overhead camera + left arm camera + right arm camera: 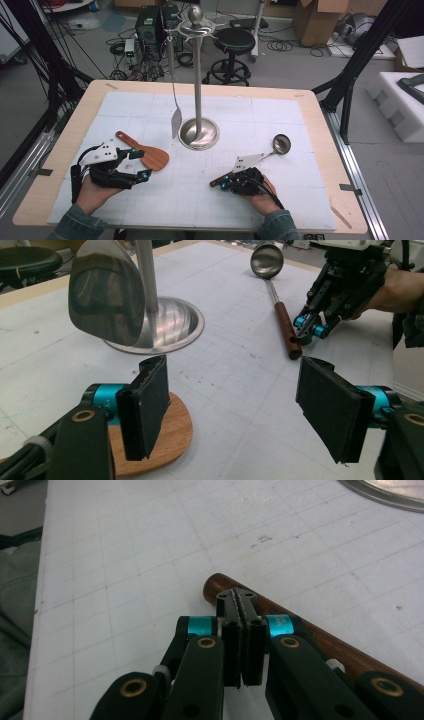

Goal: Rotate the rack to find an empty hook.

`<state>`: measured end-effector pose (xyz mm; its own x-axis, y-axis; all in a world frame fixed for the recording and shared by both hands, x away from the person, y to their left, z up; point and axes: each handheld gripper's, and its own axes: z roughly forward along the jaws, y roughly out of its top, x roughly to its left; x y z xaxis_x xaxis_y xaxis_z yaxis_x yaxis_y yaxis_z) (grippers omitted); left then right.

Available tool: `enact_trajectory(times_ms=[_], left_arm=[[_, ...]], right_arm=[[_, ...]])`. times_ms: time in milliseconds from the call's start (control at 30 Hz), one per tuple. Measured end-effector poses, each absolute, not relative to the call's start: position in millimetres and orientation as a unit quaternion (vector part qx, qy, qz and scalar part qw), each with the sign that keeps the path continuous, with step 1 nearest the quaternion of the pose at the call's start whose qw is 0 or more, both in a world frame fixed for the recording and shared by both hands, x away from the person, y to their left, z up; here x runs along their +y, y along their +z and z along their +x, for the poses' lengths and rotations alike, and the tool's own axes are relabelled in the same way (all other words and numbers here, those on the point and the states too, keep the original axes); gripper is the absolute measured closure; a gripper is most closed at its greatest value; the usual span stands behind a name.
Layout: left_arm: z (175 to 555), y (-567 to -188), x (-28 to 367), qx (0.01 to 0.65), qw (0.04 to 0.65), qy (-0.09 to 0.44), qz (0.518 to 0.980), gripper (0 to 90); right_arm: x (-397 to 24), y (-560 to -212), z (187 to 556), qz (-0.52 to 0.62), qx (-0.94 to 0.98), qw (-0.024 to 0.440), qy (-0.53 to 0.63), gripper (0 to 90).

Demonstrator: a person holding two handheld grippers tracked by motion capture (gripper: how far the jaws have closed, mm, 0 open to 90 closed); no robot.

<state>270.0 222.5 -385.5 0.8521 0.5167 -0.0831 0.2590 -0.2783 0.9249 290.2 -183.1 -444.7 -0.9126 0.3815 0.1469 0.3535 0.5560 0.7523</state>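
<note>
A steel stand [199, 132] rises from the middle of the white mat, and a metal spatula [176, 121] hangs from its top rack. A wooden spatula [150, 155] lies at the left. My left gripper [140, 164] is open beside its blade, with nothing between the pads. In the left gripper view the wooden spatula [170, 436] lies under the left pad [150, 405]. A ladle [281, 143] with a brown wooden handle lies at the right. My right gripper [223, 183] is shut and empty, its tips just over the handle's end [214, 587].
The mat lies on a wooden table [320, 125] whose bare border runs all around. Beyond the far edge are a black stool [233, 42], computer boxes and cables on the floor. White foam blocks [400, 100] sit off to the right.
</note>
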Motion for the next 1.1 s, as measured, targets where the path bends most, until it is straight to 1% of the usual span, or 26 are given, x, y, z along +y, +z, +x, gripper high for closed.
enact_trajectory(times_ms=[500,767,967,1100], left_arm=[[270,-385,223,0.244,0.549,0.116,0.791,30.1],[271,-385,223,0.244,0.55,0.115,0.791,30.1],[270,-385,223,0.245,0.55,0.115,0.79,30.1],[270,-385,223,0.244,0.549,0.116,0.791,30.1]], right_arm=[[-174,-446,302,0.217,0.879,0.029,0.423,90.0],[-169,-447,306,0.222,0.88,0.024,0.419,90.0],[-172,-446,306,0.224,0.876,0.013,0.427,90.0],[-179,-440,305,0.223,0.871,0.017,0.438,90.0]])
